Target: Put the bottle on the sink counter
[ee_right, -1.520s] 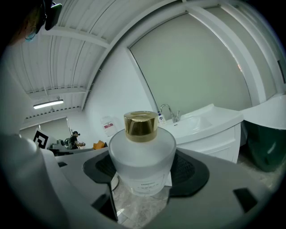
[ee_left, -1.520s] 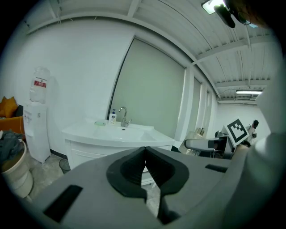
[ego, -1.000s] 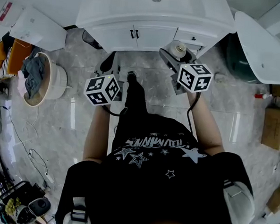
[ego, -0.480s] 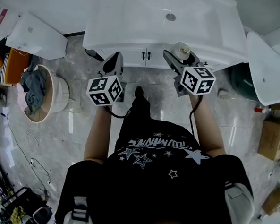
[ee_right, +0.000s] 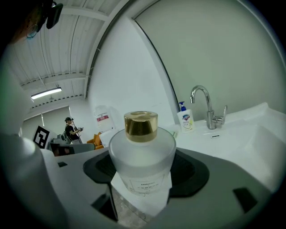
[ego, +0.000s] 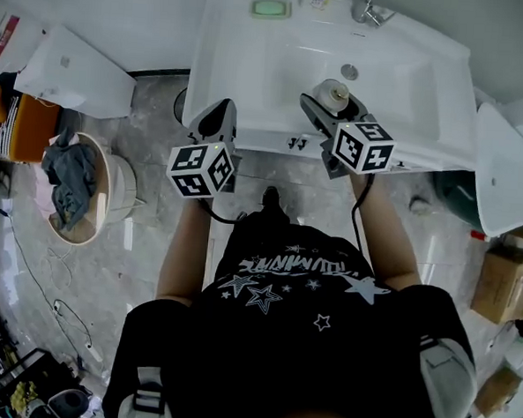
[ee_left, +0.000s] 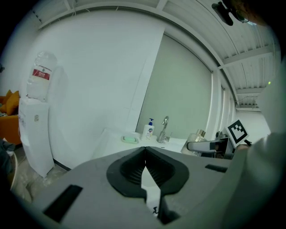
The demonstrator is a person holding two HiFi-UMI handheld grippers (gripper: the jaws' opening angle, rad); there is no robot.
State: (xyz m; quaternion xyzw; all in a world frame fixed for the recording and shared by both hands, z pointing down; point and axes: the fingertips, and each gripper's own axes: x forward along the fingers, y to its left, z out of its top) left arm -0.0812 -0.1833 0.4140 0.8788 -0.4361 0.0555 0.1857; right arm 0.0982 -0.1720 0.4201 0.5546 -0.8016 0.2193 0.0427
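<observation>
The right claw (ego: 328, 106) is clamped on the bottle (ee_right: 142, 156), one jaw pressing each side of its frosted body. The bottle stands upright in the grip, gold cap (ee_right: 140, 124) on top and a small label facing the camera. From the head view the bottle (ego: 336, 94) sits over the near part of the sink (ego: 253, 62), just inside the front rim. Whether its base touches the surface cannot be told. Beyond the right claw lies the drain (ego: 348, 72), and further on the faucet (ee_right: 203, 105), with a soap pump (ee_right: 184, 120) just left of it.

The left claw (ego: 217, 117) is well to the left of the right one, at the sink's front left edge. Its jaws are together with nothing between them (ee_left: 144, 163). Ahead of it, at the back of the counter, lies a green soap dish (ee_left: 130, 139), and the soap pump stands between that and the faucet. Far to its left stands a water cooler (ee_left: 33, 129).
</observation>
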